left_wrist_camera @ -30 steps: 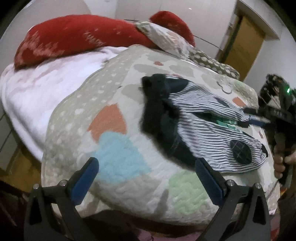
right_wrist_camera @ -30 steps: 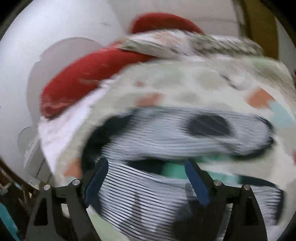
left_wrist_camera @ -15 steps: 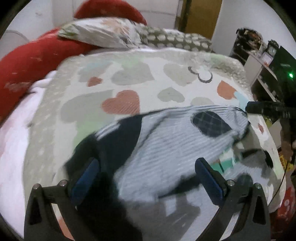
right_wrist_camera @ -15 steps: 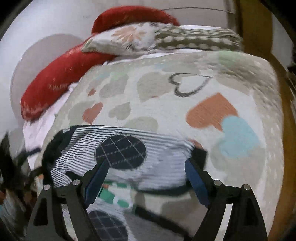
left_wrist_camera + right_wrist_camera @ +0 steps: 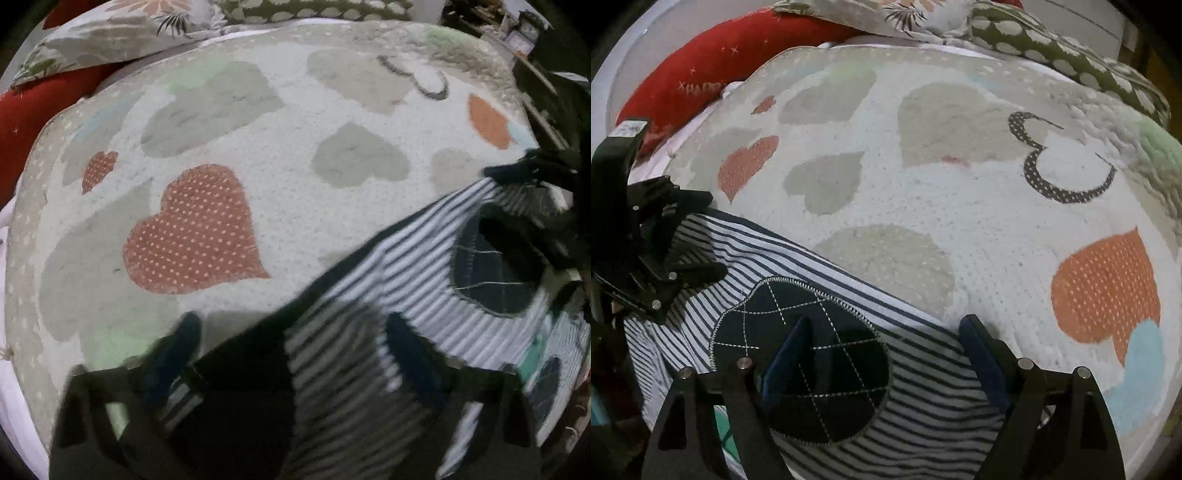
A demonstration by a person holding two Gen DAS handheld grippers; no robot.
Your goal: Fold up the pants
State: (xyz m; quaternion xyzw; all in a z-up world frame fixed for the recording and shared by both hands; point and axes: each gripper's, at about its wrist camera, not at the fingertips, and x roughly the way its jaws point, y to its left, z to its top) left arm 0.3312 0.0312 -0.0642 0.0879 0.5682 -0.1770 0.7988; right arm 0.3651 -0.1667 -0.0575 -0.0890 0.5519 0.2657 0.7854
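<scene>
Evidently the grasping step is in hand: both grippers sit low over the small navy-and-white striped cotton pants, which lie on the pale quilted bedspread printed with grey and orange hearts. In the right wrist view the garment fills the frame from 9 o'clock down to 6 o'clock, its dark navy oval knee patch with white cross-stitching just ahead of the camera. The right gripper has its blue-padded fingers spread wide, one over the patch and the other at the far hem of the striped leg; they pinch nothing yet.

The left gripper shows at 9 o'clock in that view, its black fingers apart with striped cloth between them at the leg's other end. In its own blurred view the fingers also stand spread, the pants running from 6 o'clock up toward 3 o'clock, where the other tool appears only as a dark blur.

A red plush pillow and a floral and a green dotted pillow lie at 11 to 1 o'clock.

By my judgement, the next move calls for both pairs of fingers to close on the cloth at matching edges, then lift together so the leg carries over evenly without bunching.
</scene>
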